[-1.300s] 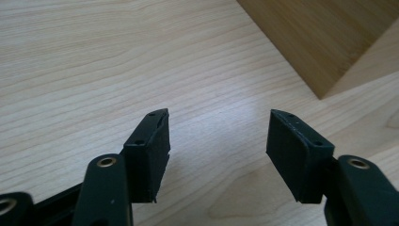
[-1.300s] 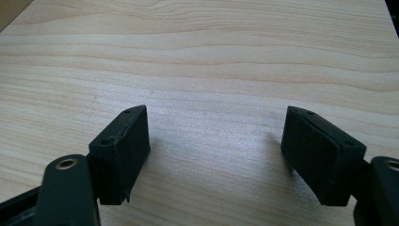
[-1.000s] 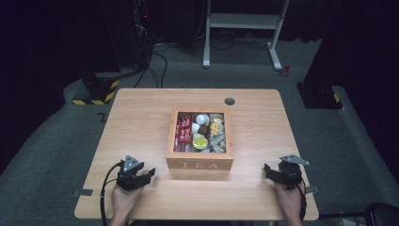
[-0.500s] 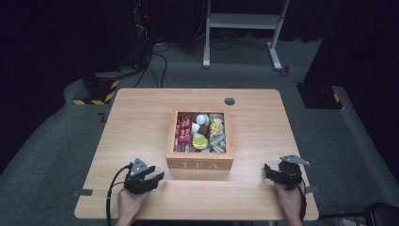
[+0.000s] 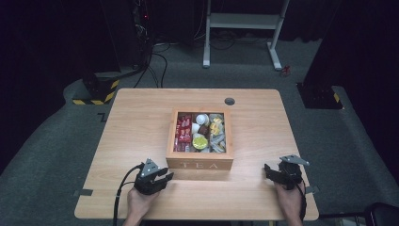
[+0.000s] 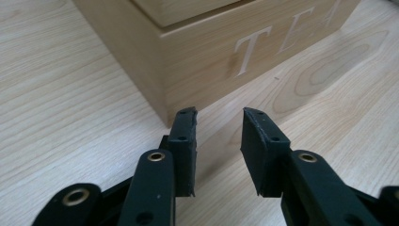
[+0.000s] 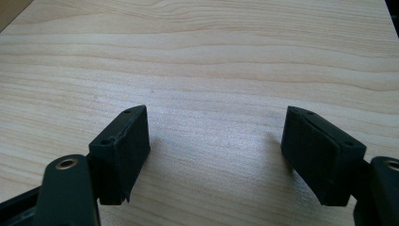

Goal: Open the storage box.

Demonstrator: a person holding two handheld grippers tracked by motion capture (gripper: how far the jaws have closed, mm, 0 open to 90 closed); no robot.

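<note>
We're at the near edge of the light wooden desk (image 5: 141, 117), and sitting in the middle of it is the square open wooden box with "TEA" lettered on its front wall (image 5: 200, 164) — front wall facing our edge, its compartments packed with red sachets (image 5: 184, 133), a yellow-green round thing (image 5: 200, 141) and some pale packets we can't really make out.

The left gripper (image 5: 165, 177) sits just off the box's near-left corner, close to the desk's near edge. From the left gripper view, its two black jaws have just been closing and now stand a modest gap apart with nothing between them — just bare desk. The tips point at that corner of the tea box, very close to the wood, but whether they touch it we can't tell.

The right gripper (image 5: 268, 171) is near the desk's near-right corner, well apart from the box. In the right gripper view (image 7: 214, 141) its jaws are spread wide with only wood grain between them.

Small dark round grommet (image 5: 229, 101) sits by the far edge, behind the box.
</note>
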